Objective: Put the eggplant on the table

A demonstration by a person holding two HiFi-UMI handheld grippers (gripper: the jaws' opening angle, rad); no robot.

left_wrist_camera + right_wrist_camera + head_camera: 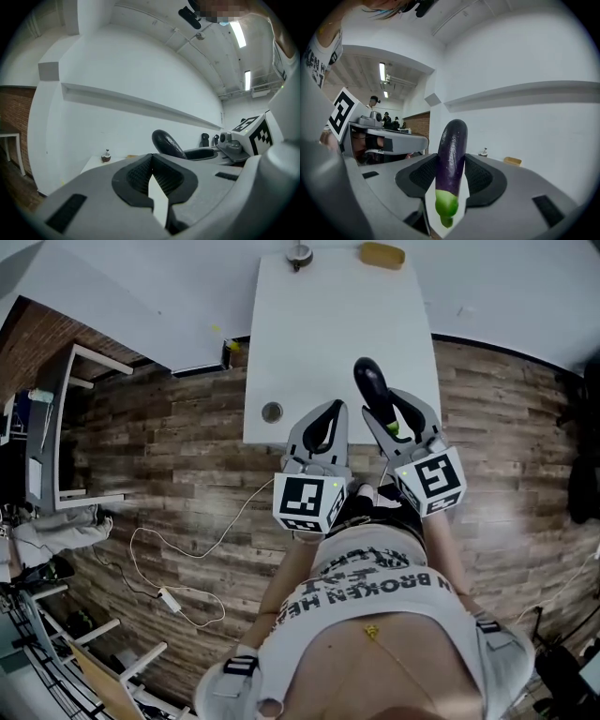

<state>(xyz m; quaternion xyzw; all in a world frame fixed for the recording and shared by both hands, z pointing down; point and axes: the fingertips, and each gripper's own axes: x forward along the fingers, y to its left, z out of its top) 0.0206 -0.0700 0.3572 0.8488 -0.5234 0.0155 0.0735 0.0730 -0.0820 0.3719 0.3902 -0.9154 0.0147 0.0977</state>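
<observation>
– What's the biggest thing here?
– The white rectangular table, standing on a wood-plank floor.
– And the grippers?
– The grey left gripper has its jaws together on nothing. The grey right gripper is clamped on the glossy dark-purple eggplant, whose tip reaches over the table's near edge.
– Anything smaller?
– A yellow block at the far edge.

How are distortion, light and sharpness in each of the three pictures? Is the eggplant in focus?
Head view: wide-angle bending, the floor planks curve; even light on the white table. Left gripper view: round dark border, ceiling lamps burn out white. Right gripper view: same round border; the eggplant is in focus, with soft highlights on its skin.
</observation>
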